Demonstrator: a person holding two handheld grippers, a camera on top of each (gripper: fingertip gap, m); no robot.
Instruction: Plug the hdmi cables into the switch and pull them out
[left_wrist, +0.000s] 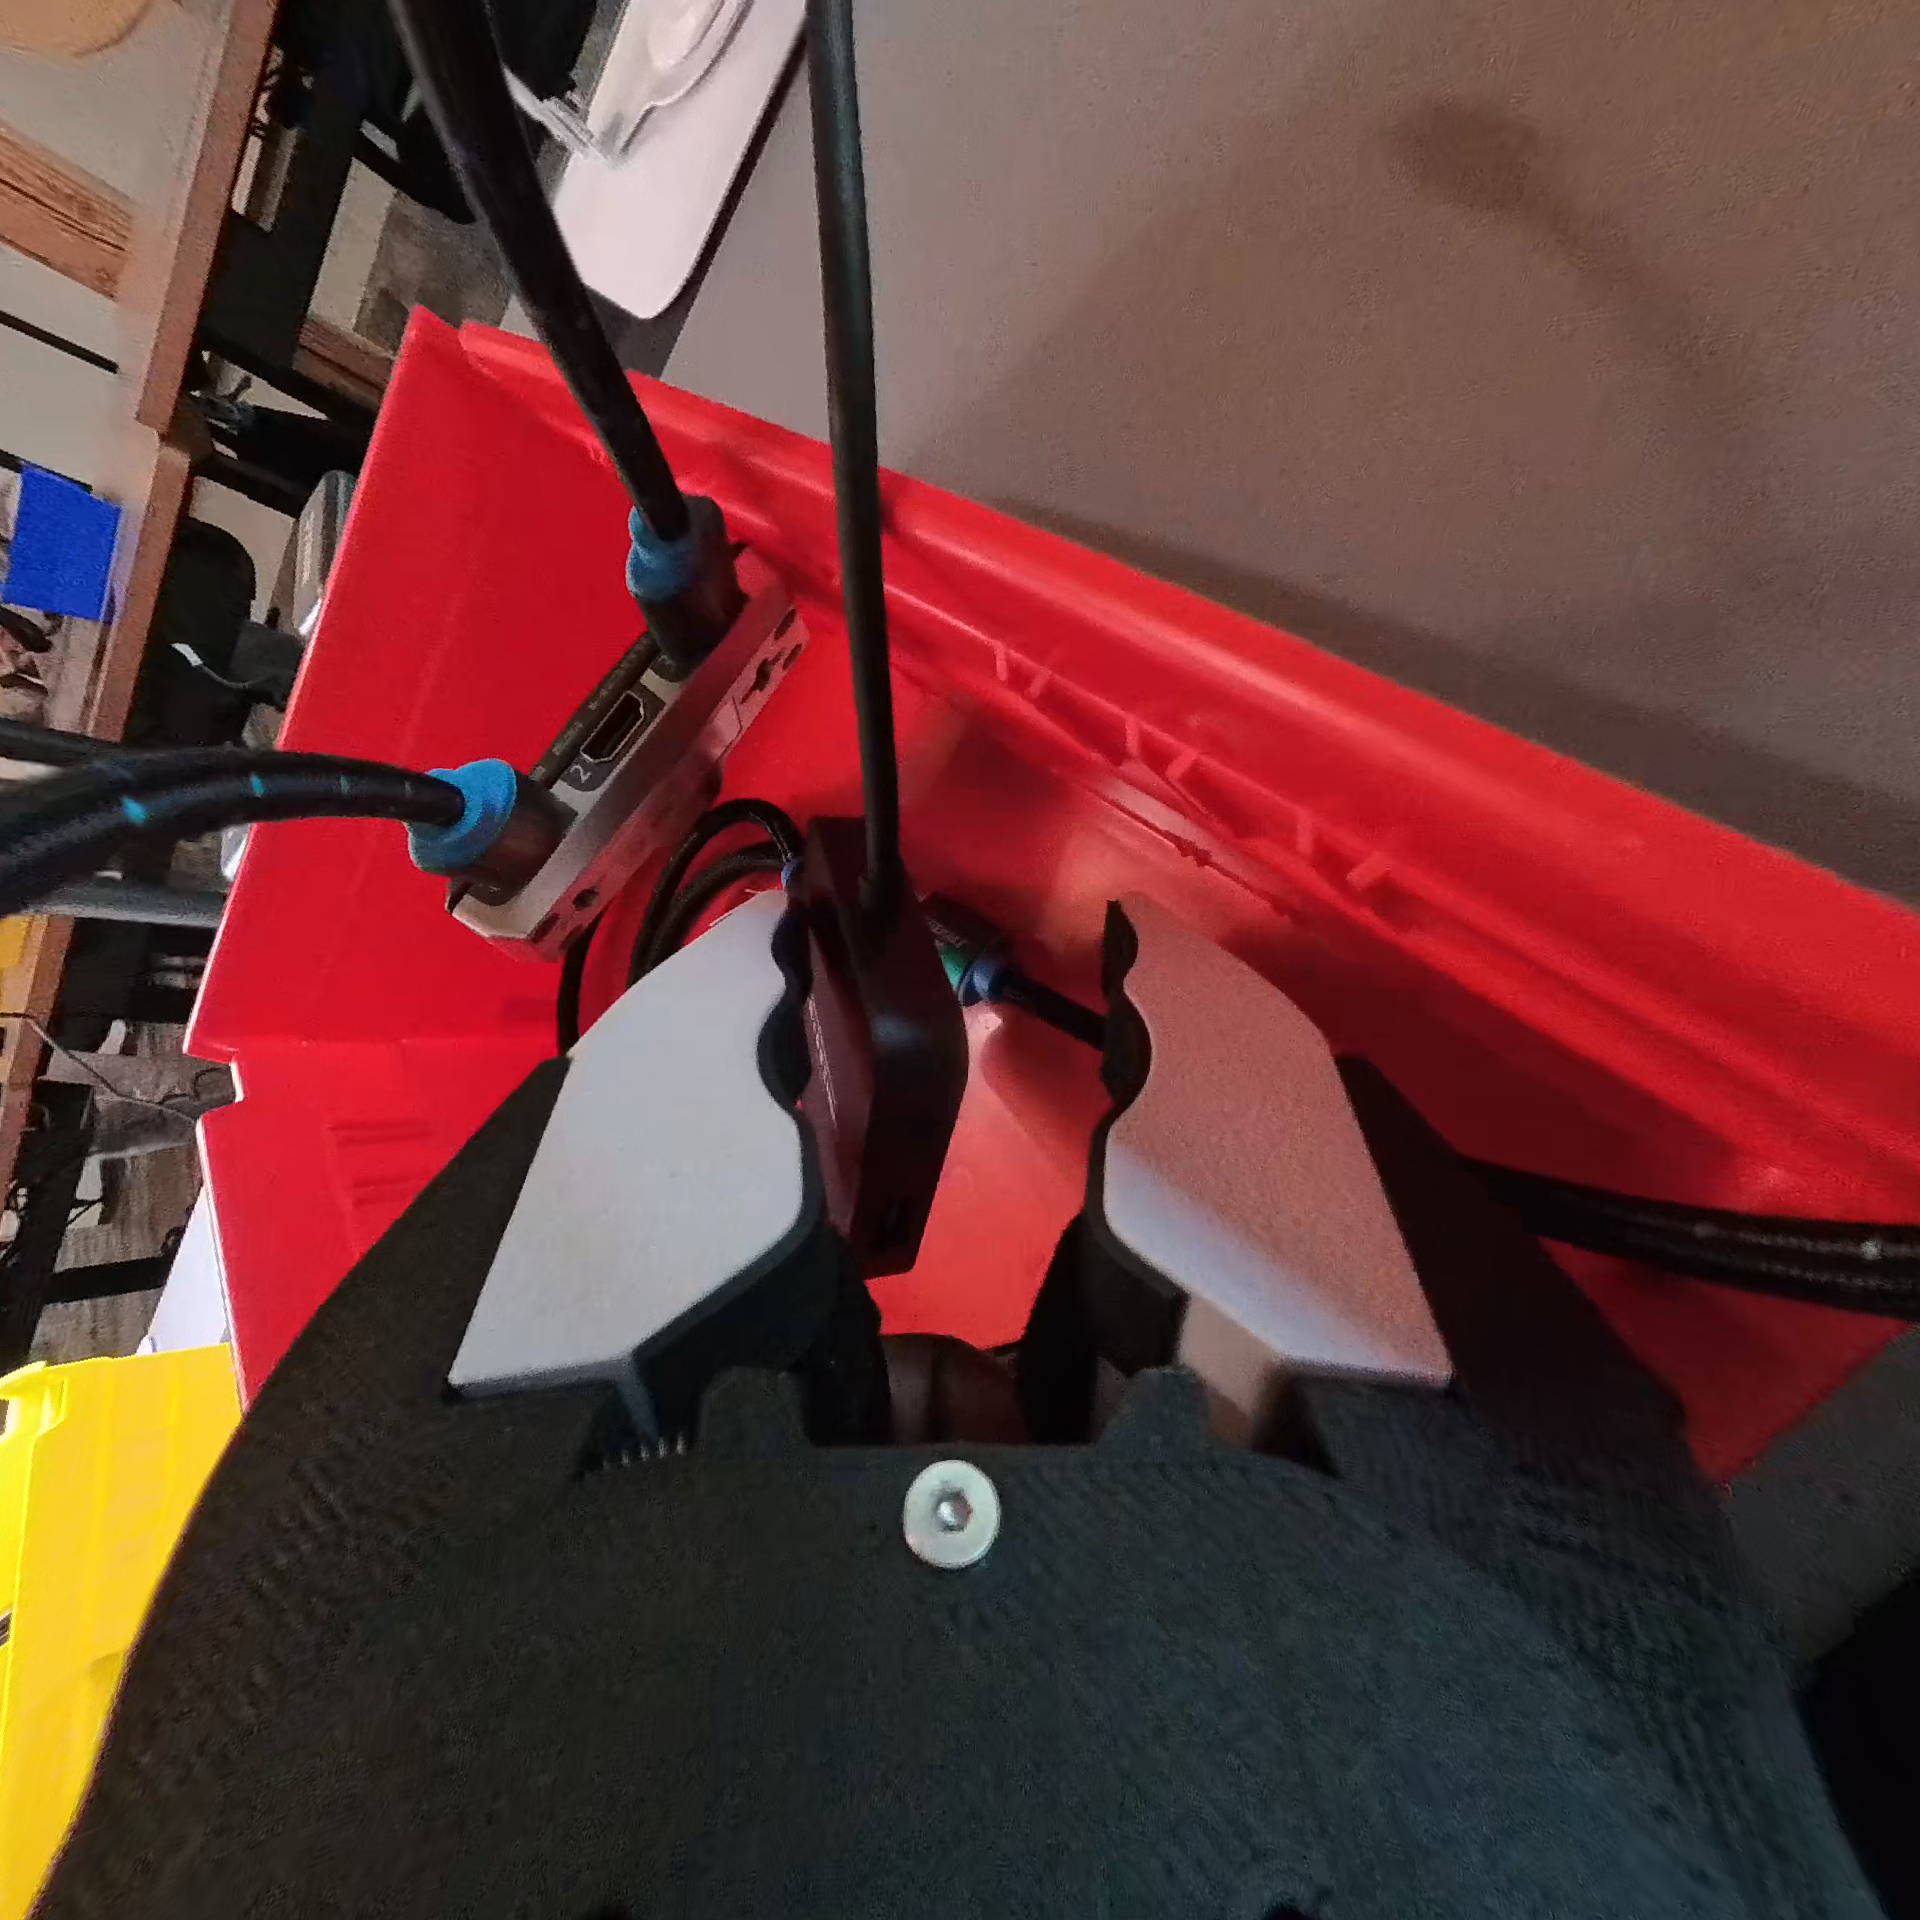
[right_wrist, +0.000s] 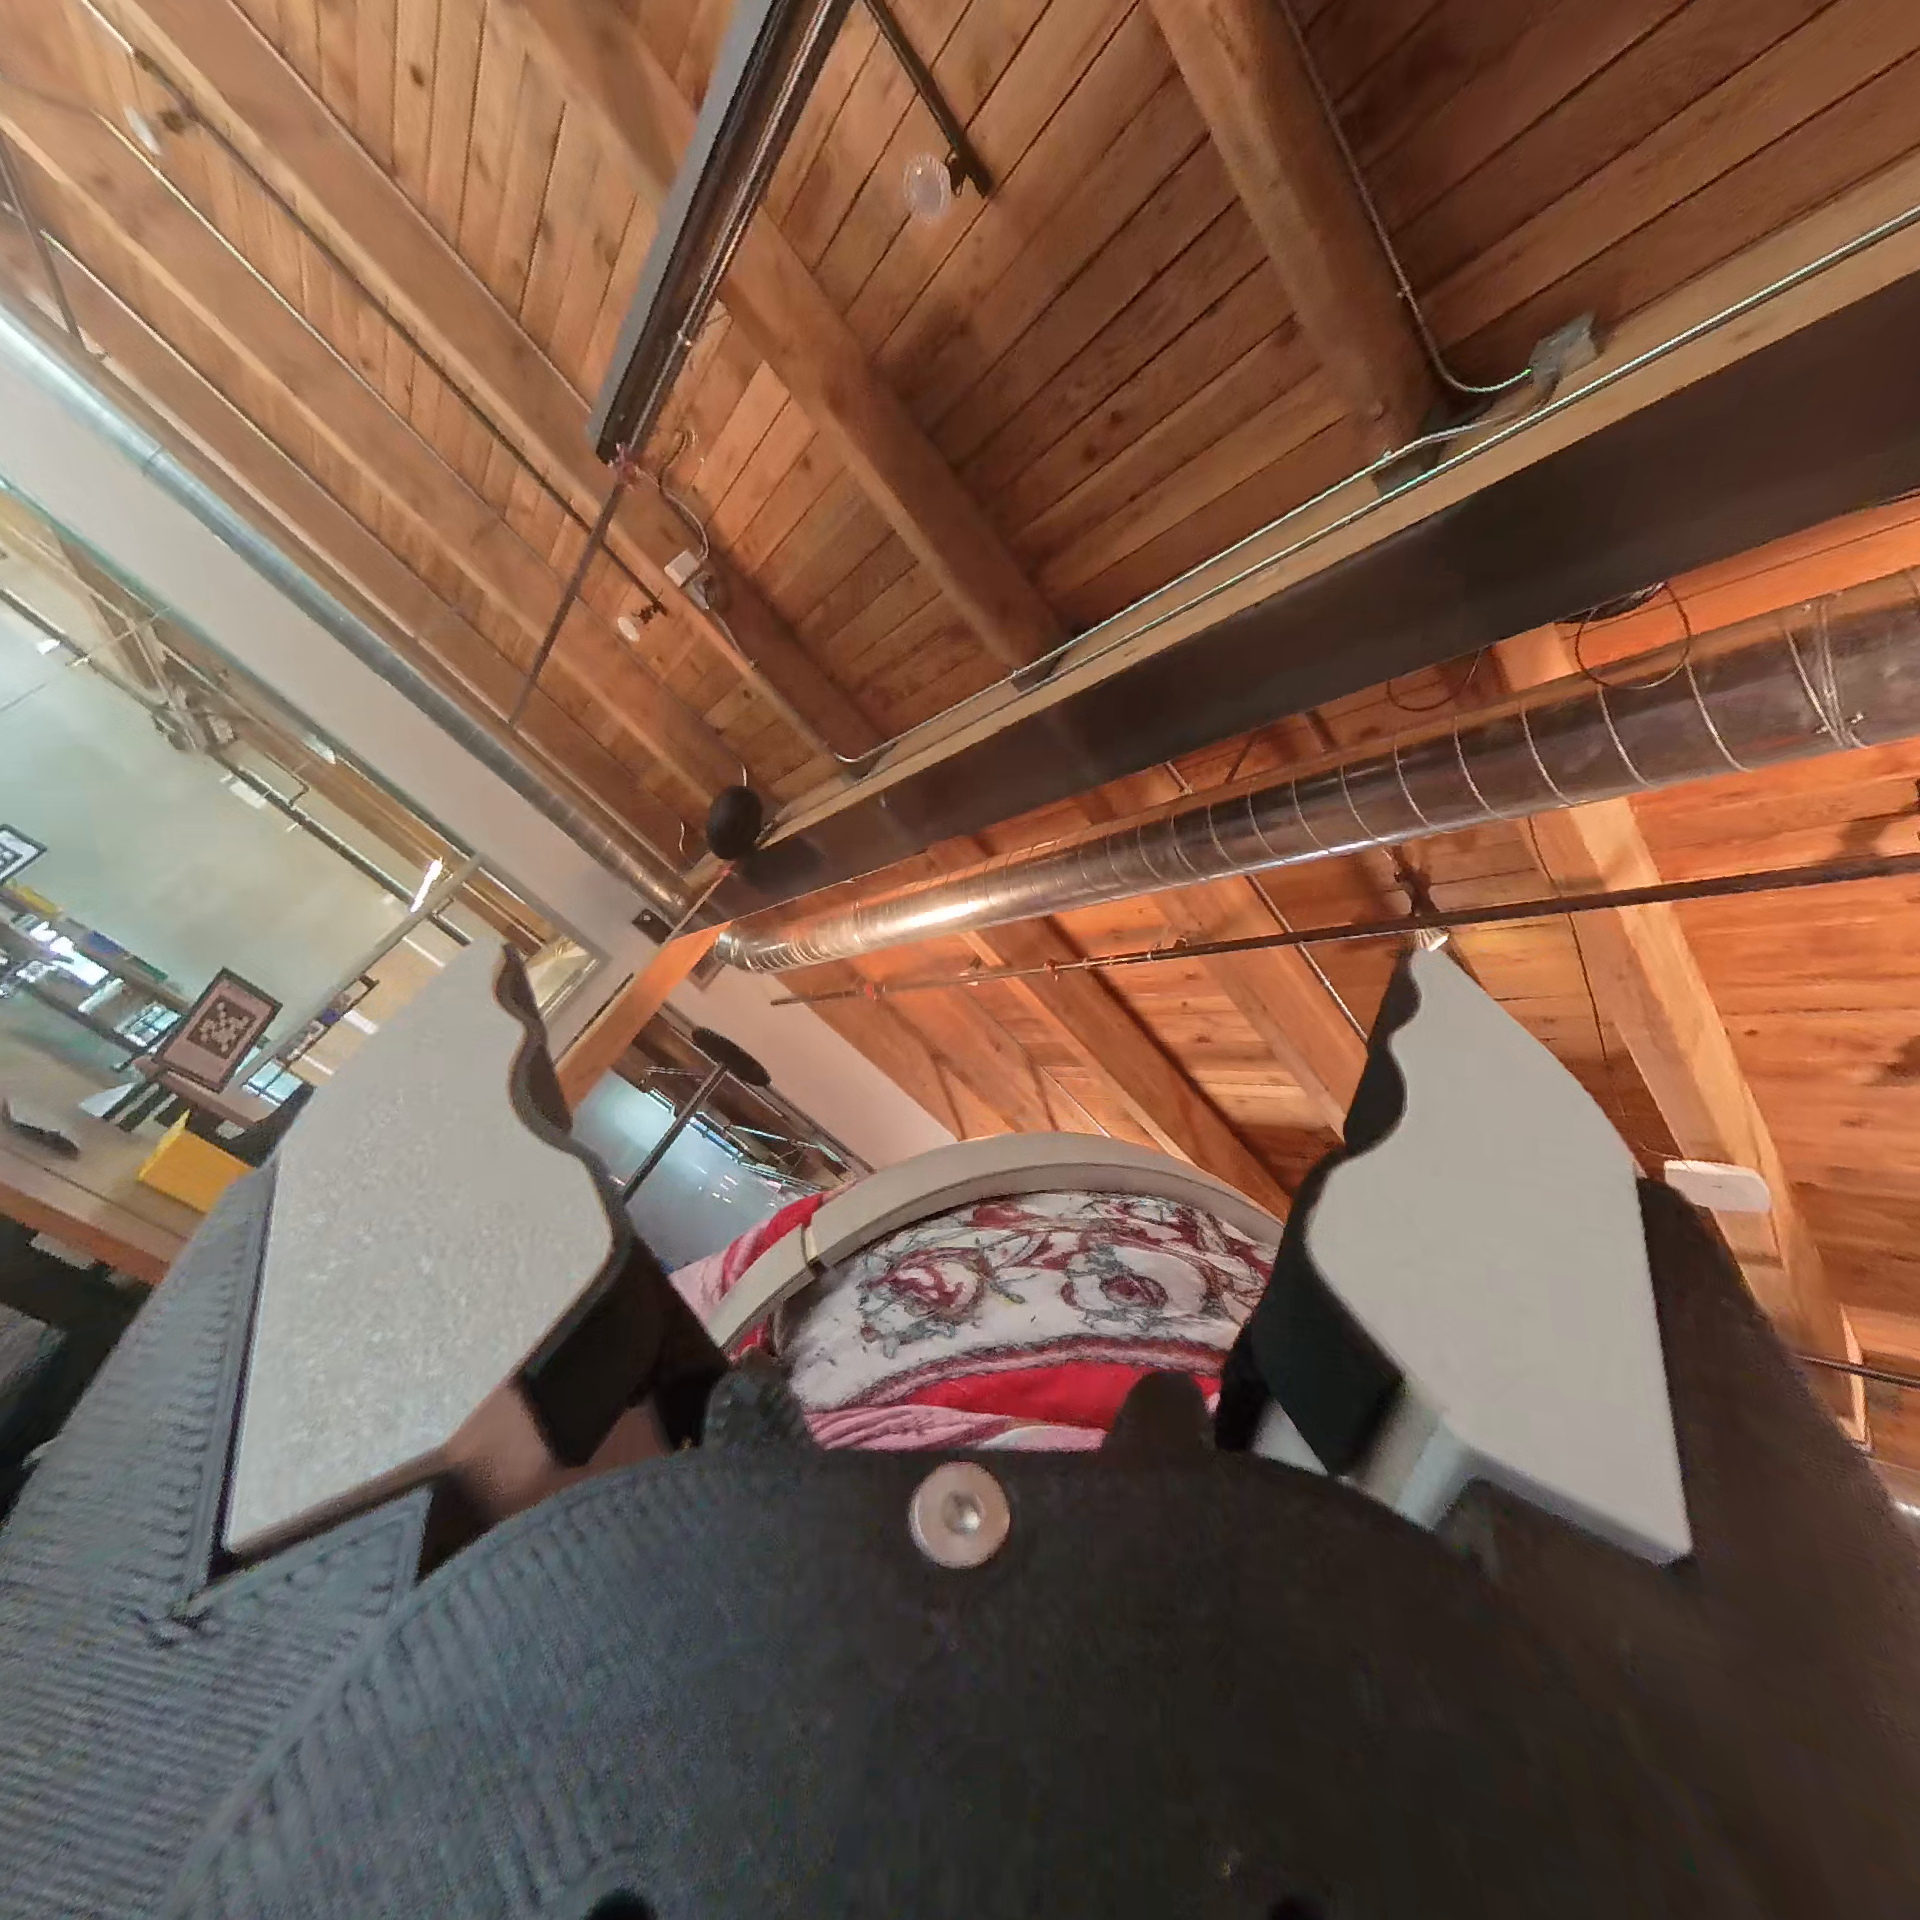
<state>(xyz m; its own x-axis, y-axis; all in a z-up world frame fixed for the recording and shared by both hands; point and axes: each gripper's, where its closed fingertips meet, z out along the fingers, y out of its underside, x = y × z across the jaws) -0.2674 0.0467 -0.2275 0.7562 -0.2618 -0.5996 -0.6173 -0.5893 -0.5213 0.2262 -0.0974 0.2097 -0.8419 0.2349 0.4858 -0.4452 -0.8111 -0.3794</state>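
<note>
In the left wrist view, a silver HDMI switch (left_wrist: 665, 769) lies against the red bin (left_wrist: 1403, 987). Two black braided HDMI cables with blue collars are plugged into it, one at the upper end (left_wrist: 675, 571) and one at the lower left end (left_wrist: 478, 821). The port between them (left_wrist: 621, 724) is free. My left gripper (left_wrist: 948, 930) is open. A small dark box (left_wrist: 878, 1049) with a thin black cable (left_wrist: 857, 468) stands between its fingers and leans on the left finger (left_wrist: 665, 1122). My right gripper (right_wrist: 964, 966) is open, empty and points up at the ceiling.
Another cable plug with a blue collar (left_wrist: 982, 977) lies behind the dark box, and a braided cable (left_wrist: 1714, 1242) runs off right. A yellow bin (left_wrist: 83, 1558) stands at lower left and a grey tabletop (left_wrist: 1351, 312) lies beyond the red bin. The right wrist view shows a wooden ceiling, a metal duct (right_wrist: 1247, 852) and patterned cloth (right_wrist: 1039, 1320).
</note>
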